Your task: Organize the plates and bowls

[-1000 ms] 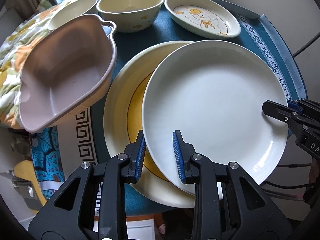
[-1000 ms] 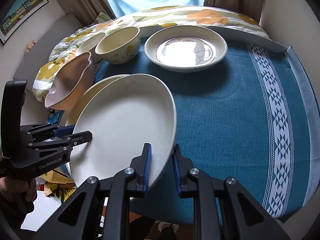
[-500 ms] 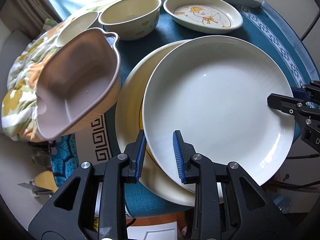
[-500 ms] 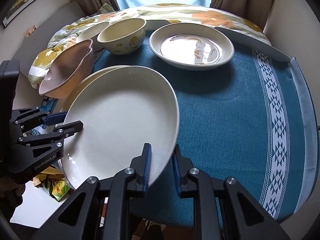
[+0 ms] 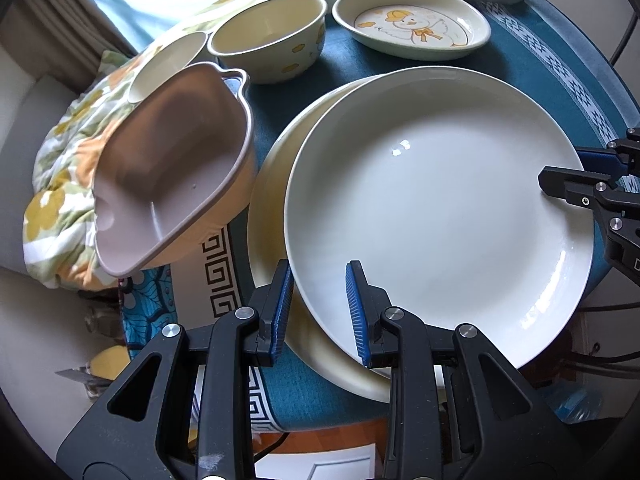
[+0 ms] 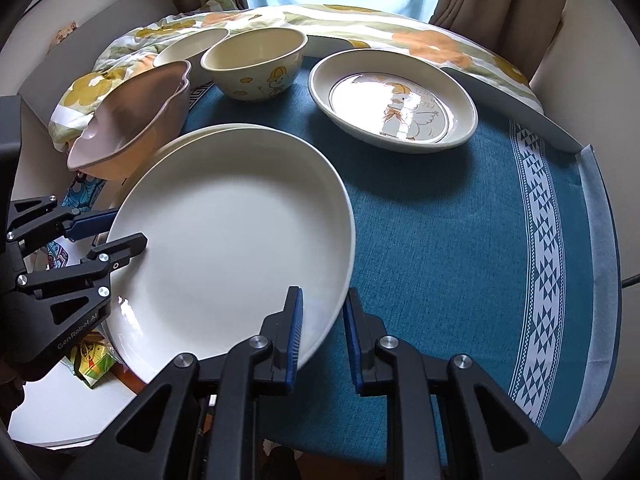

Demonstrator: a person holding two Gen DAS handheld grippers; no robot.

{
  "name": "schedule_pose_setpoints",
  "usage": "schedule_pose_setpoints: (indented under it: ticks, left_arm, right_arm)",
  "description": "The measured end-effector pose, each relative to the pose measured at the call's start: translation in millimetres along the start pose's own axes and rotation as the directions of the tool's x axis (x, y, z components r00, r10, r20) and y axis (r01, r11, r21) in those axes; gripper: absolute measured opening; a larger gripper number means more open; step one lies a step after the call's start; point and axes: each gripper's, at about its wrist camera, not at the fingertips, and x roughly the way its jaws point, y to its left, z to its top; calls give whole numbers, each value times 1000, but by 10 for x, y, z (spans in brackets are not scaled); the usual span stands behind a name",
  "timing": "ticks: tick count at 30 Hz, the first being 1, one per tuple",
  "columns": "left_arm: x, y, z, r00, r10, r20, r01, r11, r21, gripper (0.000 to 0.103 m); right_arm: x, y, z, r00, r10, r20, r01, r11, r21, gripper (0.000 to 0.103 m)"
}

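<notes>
A large white plate [image 5: 436,208] is held above a cream plate with a yellow centre [image 5: 272,216] on the blue tablecloth. My left gripper [image 5: 318,312] grips the white plate's near rim, one finger above and one below. My right gripper [image 6: 322,334] grips the opposite rim [image 6: 328,312]; it also shows at the right in the left wrist view [image 5: 576,176]. The white plate [image 6: 228,264] covers most of the cream plate [image 6: 168,148].
A pink handled dish [image 5: 168,176] sits left of the plates at the table edge. A cream bowl [image 6: 254,62], a second bowl [image 6: 188,46] and a duck-print oval dish [image 6: 394,100] stand at the back. A floral quilt [image 6: 360,24] lies behind.
Both grippers carried the white plate further over the cream plate, so its yellow centre is now hidden. The grip on both rims is unchanged.
</notes>
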Motion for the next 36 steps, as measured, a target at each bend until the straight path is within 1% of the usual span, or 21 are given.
schedule_pose_setpoints:
  ticks: [6,10,15,20,22,25,27,28,29,30,31,32,33,34,35,36]
  left_arm:
    - [-34,-77,-24,999,43,2,-43,999,21,24]
    - [-75,-131,-29,996,86,14,-86,996,38,24]
    - [-84,-91,-30,995,100,19,-101,995,23,24]
    - [-93,-55,-32,997,77,16,-77,997,6,24]
    - [-129,-27,-27,998,62,16,-62,998,-10,24]
    - [-330,21,9,997,24,73,-21,999,-44,24]
    - [-528,49,61,991,5,132,3,998,-61,24]
    - [-646,73,95,985,-4,170,16,997,-72,24]
    - [-763,101,133,978,-10,209,29,996,-85,24]
    - [-879,135,180,969,-17,248,42,994,-99,25]
    - [-971,165,227,960,-22,280,55,992,-111,25]
    - [-1047,193,283,951,-30,309,71,990,-123,26]
    - [-1091,215,346,944,-44,326,90,988,-128,39]
    - [-1108,235,419,941,-62,332,111,985,-130,78]
    - [-1113,254,481,937,-75,341,128,983,-134,98]
    - [-1140,266,511,925,-79,372,140,980,-141,102]
  right_arm:
    - [-1,2,2,1000,-3,-1,3,1000,-2,19]
    - [-2,14,7,1000,-10,0,10,1000,-9,19]
    - [1,18,9,1000,-12,1,12,1000,-10,19]
    - [3,13,7,1000,-11,2,11,1000,-8,19]
    - [-6,-7,14,1000,2,0,-2,1000,7,19]
    - [-105,-104,38,997,71,29,-73,995,74,19]
    - [-238,-168,69,993,93,70,-100,990,104,19]
    - [-311,-192,91,991,96,88,-105,988,112,20]
    - [-391,-220,113,990,93,110,-106,987,119,24]
    - [-485,-252,136,987,85,135,-103,987,127,44]
    - [-575,-287,160,982,87,166,-109,985,133,59]
    - [-669,-326,184,975,92,202,-122,983,137,88]
    - [-769,-367,204,966,93,242,-130,981,143,97]
    - [-863,-410,223,956,88,279,-134,980,150,97]
    - [-940,-444,240,949,79,306,-132,979,155,97]
    - [-1016,-477,259,943,66,326,-125,979,162,97]
